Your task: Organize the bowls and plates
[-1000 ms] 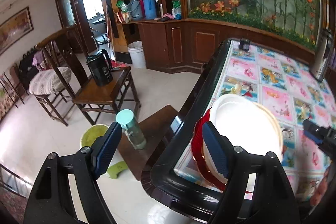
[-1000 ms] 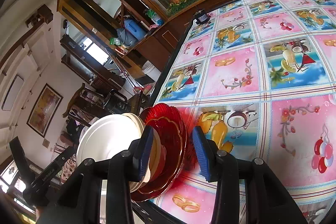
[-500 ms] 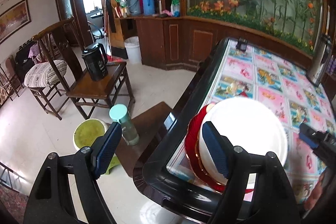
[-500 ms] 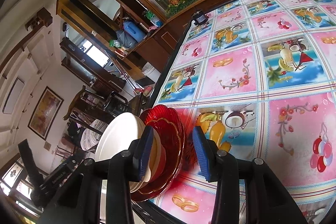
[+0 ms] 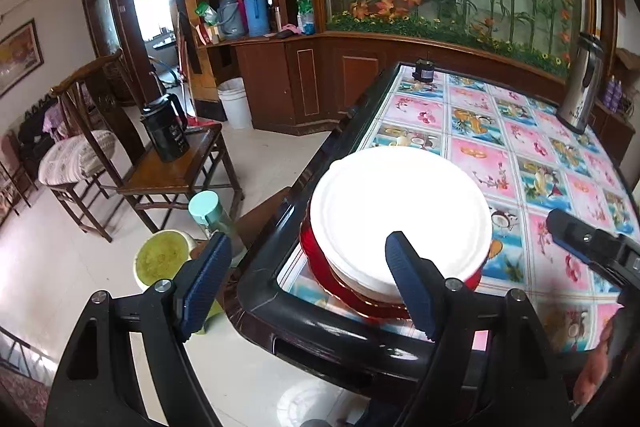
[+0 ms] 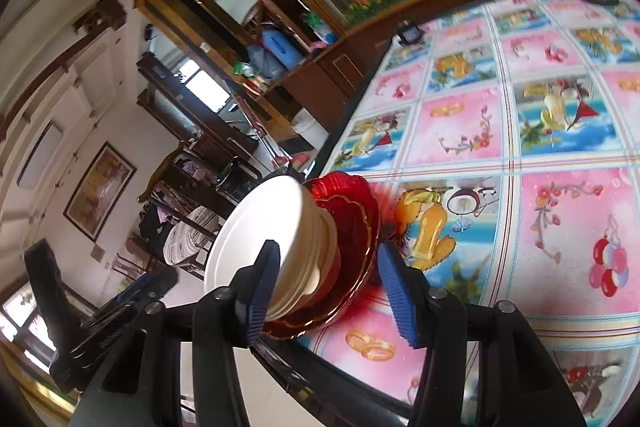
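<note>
Both tools open, right tool (image 6: 326,283) widening around stacked dishes (image 6: 304,247).

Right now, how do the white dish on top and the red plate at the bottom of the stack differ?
The white dish is plain, opaque and smooth-rimmed; the red plate is translucent, scalloped and gold-edged. The white dish sits on top, the red plate on the table. Both are round, in one stack.

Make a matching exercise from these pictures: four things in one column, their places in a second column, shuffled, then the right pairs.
Things:
1. white plate
2. red plates
3. black kettle
4. steel flask

Places:
A. on the wooden chair
B. top of the stack
C. far side of the table
D. bottom of the stack, on the tablecloth

Pairs: 1-B, 2-D, 3-A, 4-C
</note>
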A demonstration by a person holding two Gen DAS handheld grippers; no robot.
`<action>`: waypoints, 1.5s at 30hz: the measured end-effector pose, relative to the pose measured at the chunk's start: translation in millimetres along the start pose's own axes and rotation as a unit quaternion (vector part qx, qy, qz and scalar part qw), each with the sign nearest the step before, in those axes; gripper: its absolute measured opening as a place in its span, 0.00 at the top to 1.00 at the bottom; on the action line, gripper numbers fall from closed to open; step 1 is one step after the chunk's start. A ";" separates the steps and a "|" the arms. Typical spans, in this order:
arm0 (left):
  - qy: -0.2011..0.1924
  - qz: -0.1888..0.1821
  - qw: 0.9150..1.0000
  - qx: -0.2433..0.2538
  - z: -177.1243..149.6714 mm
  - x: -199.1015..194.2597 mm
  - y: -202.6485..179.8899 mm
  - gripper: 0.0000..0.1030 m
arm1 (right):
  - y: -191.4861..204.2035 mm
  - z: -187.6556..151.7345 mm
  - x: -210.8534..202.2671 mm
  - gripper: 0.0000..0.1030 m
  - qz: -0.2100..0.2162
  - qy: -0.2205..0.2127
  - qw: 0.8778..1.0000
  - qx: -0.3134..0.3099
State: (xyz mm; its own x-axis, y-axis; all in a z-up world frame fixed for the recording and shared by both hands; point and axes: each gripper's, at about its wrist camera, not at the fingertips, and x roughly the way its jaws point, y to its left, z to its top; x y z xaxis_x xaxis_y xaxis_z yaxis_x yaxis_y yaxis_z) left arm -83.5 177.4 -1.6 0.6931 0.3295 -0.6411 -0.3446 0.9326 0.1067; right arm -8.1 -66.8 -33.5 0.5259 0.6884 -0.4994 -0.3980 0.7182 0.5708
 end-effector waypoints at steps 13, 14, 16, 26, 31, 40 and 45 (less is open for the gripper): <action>-0.023 -0.001 0.999 -0.025 -14.5 -37.2 -9.4 0.23 | 19.8 -25.5 -28.5 0.40 0.002 -0.024 0.998 -0.052; -0.023 -0.001 0.999 -0.023 -17.1 -40.2 -11.4 0.23 | 22.3 -27.4 -30.0 0.40 0.004 -0.025 0.998 -0.054; -0.021 -0.004 1.000 -0.022 -23.0 -45.5 -15.4 0.23 | 29.7 -31.4 -35.3 0.40 0.007 -0.030 0.997 -0.064; -0.014 0.003 0.999 -0.035 -44.9 -67.5 -18.5 0.22 | 50.9 -50.1 -67.1 0.40 0.003 -0.057 0.993 -0.104; -0.031 0.000 0.999 -0.043 -48.2 -83.8 -15.1 0.22 | 61.8 -58.6 -82.6 0.40 0.001 -0.072 0.989 -0.127; -0.049 -0.008 0.998 -0.043 -53.7 -102.9 -14.9 0.21 | 78.4 -74.4 -98.5 0.39 -0.006 -0.085 0.984 -0.156; -0.051 -0.007 0.998 -0.043 -54.1 -104.0 -13.9 0.20 | 80.4 -75.1 -102.6 0.39 -0.007 -0.091 0.983 -0.160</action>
State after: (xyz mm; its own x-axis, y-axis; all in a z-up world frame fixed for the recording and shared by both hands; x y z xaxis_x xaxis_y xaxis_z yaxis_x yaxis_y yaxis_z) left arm -185.1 122.3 22.4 0.7570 0.3341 -0.5616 -0.3848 0.9225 0.0301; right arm -150.5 -72.1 14.7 0.6472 0.6694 -0.3648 -0.5898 0.7428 0.3167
